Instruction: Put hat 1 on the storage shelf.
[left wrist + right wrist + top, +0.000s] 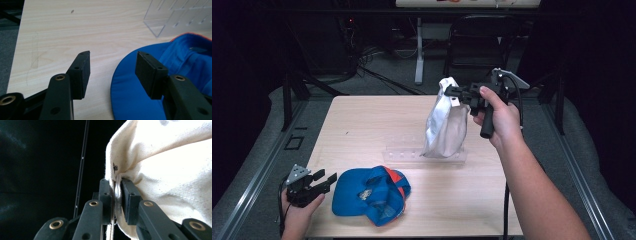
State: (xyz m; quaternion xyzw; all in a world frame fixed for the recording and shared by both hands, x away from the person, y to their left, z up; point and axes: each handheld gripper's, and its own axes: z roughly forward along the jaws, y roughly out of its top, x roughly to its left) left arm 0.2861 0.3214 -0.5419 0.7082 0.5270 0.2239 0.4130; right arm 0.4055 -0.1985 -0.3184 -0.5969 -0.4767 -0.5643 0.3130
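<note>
Right of centre, right gripper [458, 93] pinched tight on white cap [446, 125], probably hook-bound: lift clear, lower gently onto clear rack [412, 154].

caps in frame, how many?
2. A white cap hangs from the right gripper above the clear rack; a blue cap lies on the table beside the left gripper.

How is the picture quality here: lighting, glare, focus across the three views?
High view: the table is evenly lit, the room behind nearly black, the whole picture soft. Left gripper view: the wood grain is sharp, the blue cap and the near jaws slightly blurred. Right gripper view: the white cap pinched by the right gripper is overexposed at the top, the background black.
</note>
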